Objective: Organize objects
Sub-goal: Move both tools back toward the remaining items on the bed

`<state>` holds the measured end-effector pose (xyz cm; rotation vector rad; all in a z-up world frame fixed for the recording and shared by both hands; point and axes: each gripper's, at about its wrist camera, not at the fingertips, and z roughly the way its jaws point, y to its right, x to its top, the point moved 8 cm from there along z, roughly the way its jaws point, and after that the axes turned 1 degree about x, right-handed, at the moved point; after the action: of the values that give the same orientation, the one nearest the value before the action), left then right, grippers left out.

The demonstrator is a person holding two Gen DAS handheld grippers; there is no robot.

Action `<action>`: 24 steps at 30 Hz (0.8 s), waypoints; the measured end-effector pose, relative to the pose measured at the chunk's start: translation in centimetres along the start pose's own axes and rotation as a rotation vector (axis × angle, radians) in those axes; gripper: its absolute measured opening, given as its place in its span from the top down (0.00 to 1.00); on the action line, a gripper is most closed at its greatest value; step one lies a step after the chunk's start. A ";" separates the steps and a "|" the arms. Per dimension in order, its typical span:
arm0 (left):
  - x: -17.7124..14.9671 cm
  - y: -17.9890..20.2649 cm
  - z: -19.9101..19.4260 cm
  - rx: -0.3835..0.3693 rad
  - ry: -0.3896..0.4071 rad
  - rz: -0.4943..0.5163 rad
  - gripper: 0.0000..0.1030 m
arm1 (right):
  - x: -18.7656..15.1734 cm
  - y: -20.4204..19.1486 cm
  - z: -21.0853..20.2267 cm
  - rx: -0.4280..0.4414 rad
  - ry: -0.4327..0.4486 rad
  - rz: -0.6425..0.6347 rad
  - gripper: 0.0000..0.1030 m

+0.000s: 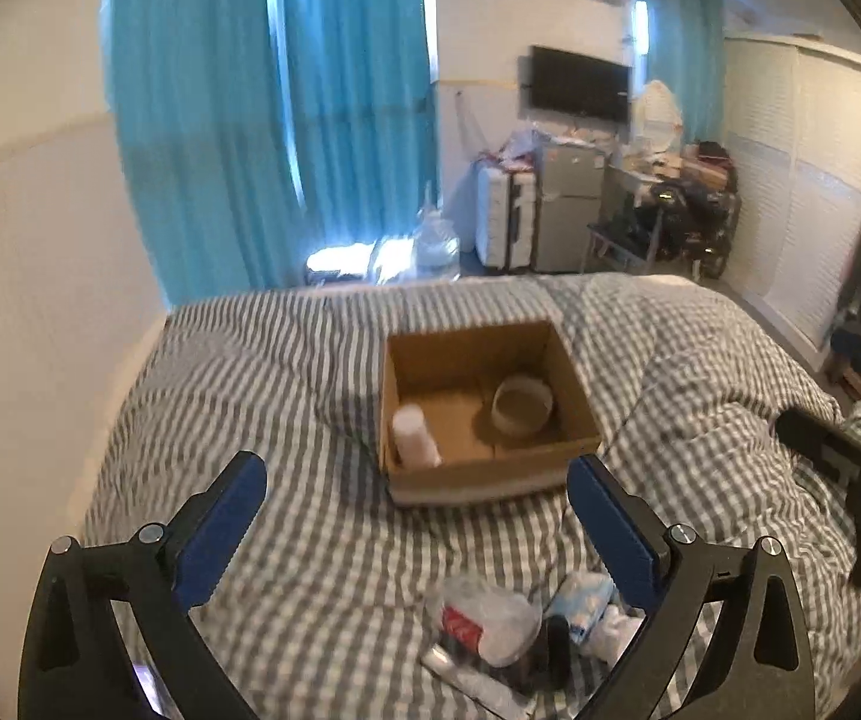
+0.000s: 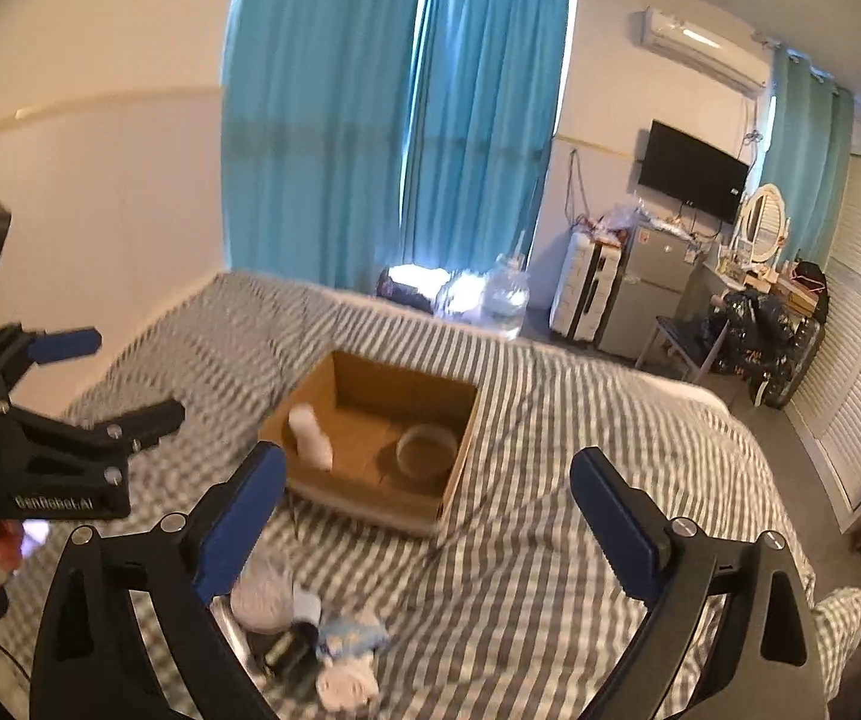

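Clutter waiting to be sorted lies in a small heap [image 1: 514, 630] on the striped bed [image 1: 286, 372], just ahead of both grippers and near the open cardboard box [image 1: 484, 408], which already holds a white bottle [image 1: 413, 438] and a round roll of tape [image 1: 521, 405]. The heap looks light and mostly soft: a crinkly clear plastic bag [image 1: 490, 618], pale blue packets [image 1: 583, 597], something dark and rigid beneath. Thin film will likely slip and collapse, so pinching a bunched fold seems wisest. The left gripper [image 1: 418, 516] and right gripper [image 2: 430, 516] both hover with jaws spread wide, empty.
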<state>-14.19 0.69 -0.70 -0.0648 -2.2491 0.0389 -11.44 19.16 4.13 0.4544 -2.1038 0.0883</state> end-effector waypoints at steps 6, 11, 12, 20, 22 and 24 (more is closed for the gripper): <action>-5.4 0.2 3.1 -0.025 -0.087 -0.076 0.00 | -6.8 -0.6 3.5 0.023 -0.096 0.023 0.07; -10.0 0.9 6.0 0.008 -0.158 -0.036 0.00 | -12.2 -1.4 7.1 0.048 -0.217 0.032 0.07; -10.7 1.1 6.5 0.010 -0.172 -0.026 0.00 | -13.2 -1.7 7.8 0.054 -0.239 0.027 0.07; -15.4 1.6 9.1 0.031 -0.245 0.016 0.00 | -19.3 -3.8 11.0 0.100 -0.382 -0.024 0.10; -16.3 1.8 9.6 0.030 -0.266 0.019 0.00 | -20.1 -4.0 11.4 0.104 -0.406 -0.037 0.16; -16.8 2.0 10.0 0.025 -0.275 0.022 0.00 | -20.5 -4.2 11.7 0.106 -0.423 -0.047 0.20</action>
<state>-11.39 1.59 -20.10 -0.0745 -2.5218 0.0925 -9.41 18.32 -19.75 0.6286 -2.5096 0.0816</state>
